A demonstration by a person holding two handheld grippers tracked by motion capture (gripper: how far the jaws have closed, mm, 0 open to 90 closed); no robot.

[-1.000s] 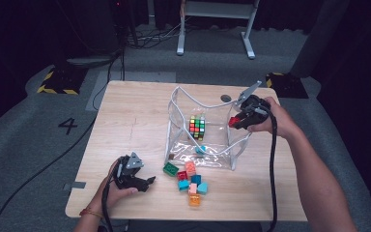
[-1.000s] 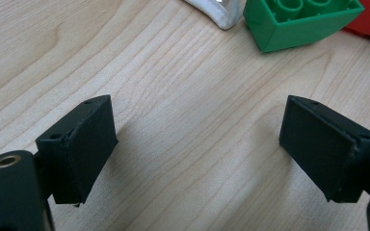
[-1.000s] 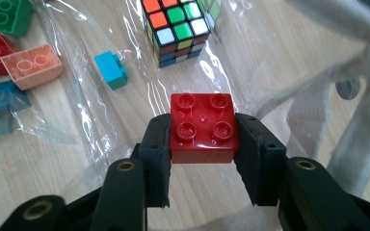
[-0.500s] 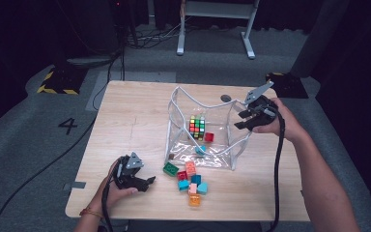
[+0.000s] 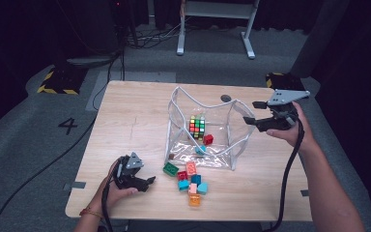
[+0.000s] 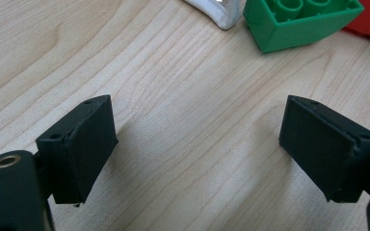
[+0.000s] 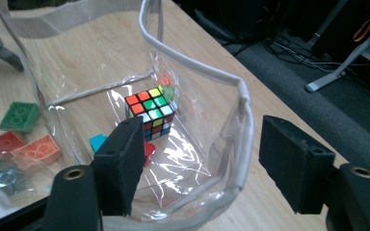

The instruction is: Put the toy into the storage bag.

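My left gripper, jaws apart and empty, rests low on the surface just left of the green brick, nearest of the bricks before the clear bag; right gripper, also apart, hovers at the bag's right rim.

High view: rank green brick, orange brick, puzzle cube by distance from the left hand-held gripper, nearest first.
Measured from the left hand-held gripper:
1. Green brick, just to its right on the table, outside the clear bag.
2. Orange brick, farther right, nearest the table's front edge.
3. Puzzle cube, inside the bag, toward the table's far side.
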